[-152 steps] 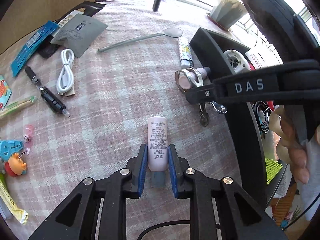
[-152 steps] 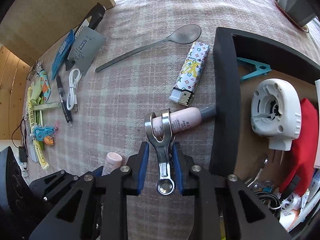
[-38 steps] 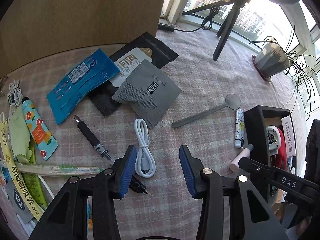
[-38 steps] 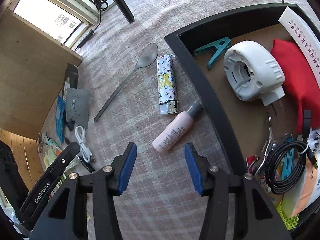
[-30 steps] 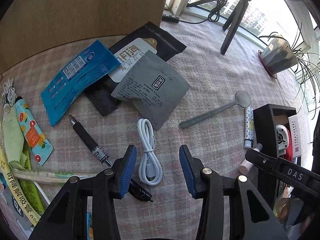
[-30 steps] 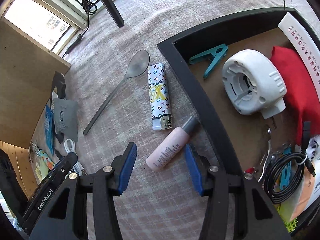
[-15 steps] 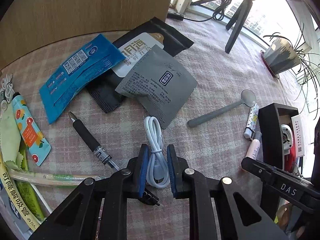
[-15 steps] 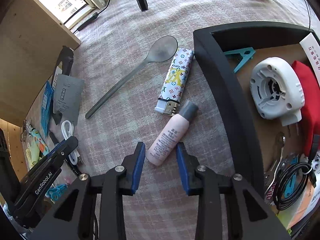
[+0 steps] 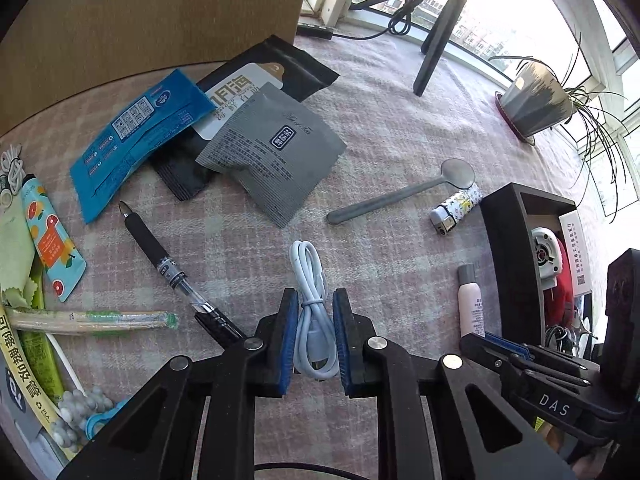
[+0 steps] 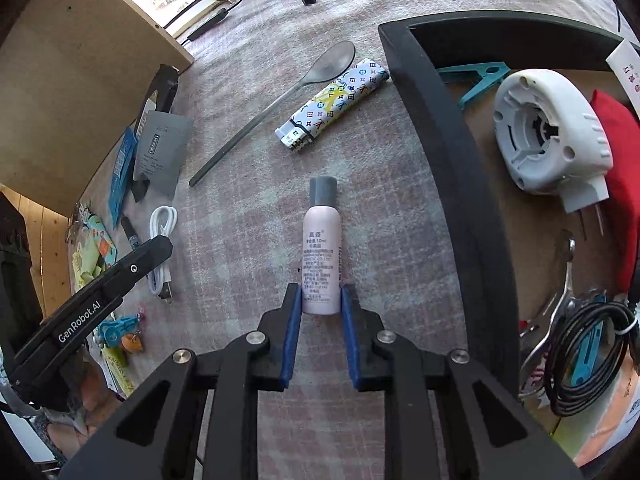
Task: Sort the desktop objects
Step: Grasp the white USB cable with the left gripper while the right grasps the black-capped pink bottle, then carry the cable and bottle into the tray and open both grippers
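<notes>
- Our left claw (image 9: 314, 334) has just been closing and its blue pads now press the sides of the coiled white cable (image 9: 311, 304), which lies on the checked surface (image 9: 384, 128).
- Our right claw (image 10: 319, 326) has also just been closing; it grips the base of the pink bottle (image 10: 321, 258), which lies flat with its grey cap pointing away.
- Just left of the cable lies a black pen (image 9: 162, 260).
- To the bottle's right stands the black tray (image 10: 460, 152), holding a white plug-in device (image 10: 552, 136) and a teal clip (image 10: 474, 80).
- Beyond the bottle lie a patterned lighter (image 10: 336, 104) and a grey spoon (image 10: 276, 110).
- Farther off, a grey sachet (image 9: 272, 156) overlaps a black pouch (image 9: 280, 64) and a blue packet (image 9: 136, 136).
</notes>
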